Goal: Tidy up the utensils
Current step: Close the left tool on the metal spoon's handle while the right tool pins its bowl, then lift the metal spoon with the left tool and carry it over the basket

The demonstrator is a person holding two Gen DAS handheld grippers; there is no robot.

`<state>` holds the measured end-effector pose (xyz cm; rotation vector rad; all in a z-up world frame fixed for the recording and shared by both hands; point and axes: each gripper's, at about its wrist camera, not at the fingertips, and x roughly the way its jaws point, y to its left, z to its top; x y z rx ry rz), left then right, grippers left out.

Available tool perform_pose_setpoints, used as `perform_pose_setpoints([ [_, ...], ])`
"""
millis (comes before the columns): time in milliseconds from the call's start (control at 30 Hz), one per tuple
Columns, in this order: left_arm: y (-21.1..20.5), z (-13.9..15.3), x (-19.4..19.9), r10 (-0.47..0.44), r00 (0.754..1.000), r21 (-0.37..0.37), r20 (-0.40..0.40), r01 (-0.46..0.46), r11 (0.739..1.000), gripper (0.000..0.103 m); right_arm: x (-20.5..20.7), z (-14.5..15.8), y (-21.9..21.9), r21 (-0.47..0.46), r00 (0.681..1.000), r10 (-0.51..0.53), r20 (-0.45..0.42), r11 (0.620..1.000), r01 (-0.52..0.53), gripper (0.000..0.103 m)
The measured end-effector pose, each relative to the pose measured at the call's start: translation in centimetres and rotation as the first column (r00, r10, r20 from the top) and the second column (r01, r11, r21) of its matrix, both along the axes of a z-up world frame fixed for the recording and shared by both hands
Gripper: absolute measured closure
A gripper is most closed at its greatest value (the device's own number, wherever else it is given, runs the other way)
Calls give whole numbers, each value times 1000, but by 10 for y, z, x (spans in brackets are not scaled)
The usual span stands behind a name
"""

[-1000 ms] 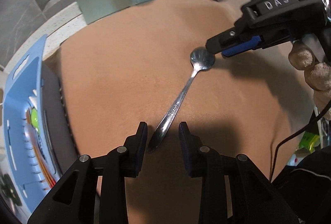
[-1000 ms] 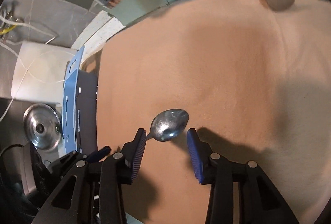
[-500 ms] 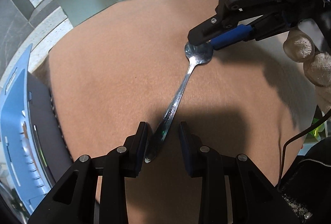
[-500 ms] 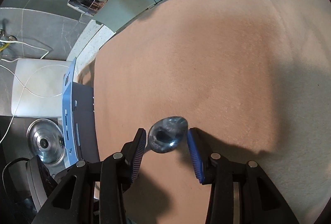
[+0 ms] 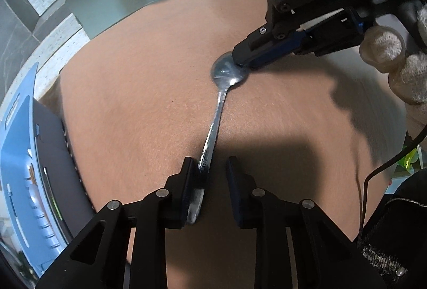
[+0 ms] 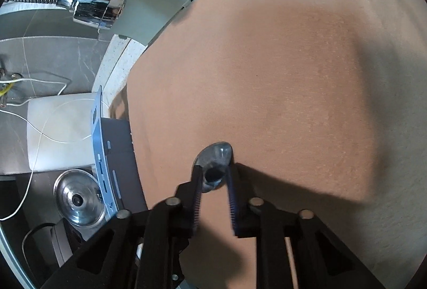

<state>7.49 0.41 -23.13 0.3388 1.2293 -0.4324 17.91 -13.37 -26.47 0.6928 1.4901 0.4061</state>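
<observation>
Closing from wider jaws, left gripper (image 5: pixel 208 179) takes the slim steel spoon (image 5: pixel 216 113) handle at six o'clock; right gripper (image 6: pixel 213 179) pinches its bowl, ready to lift off the tan-covered bench (image 5: pixel 138 80).

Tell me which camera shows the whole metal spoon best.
The left wrist view: the shiny metal spoon lies on the tan mat in full length, handle between the left gripper's closing jaws. The right wrist view shows only its bowl between the right gripper's closing jaws.
</observation>
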Motion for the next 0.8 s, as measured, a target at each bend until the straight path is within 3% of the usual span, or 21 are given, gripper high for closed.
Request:
perform_pose_setpoints([
  [33,1,1,0,1,1000,-2,-2,-1,1000,89,1,1,1,5,1000,-2,4,1000,2,93],
  [200,7,1,3,22,1000,-26,-14,-22,999,94,4,4,13,-4,999,22,27,1000,-22,93],
  [400,10,2,4,29,999,-43,-28,-31,999,95,11,1,22,-3,1000,29,11,1000,-28,91],
  [800,15,18,-14,83,996,-100,-25,-85,991,95,8,19,30,21,996,61,61,998,-63,94],
])
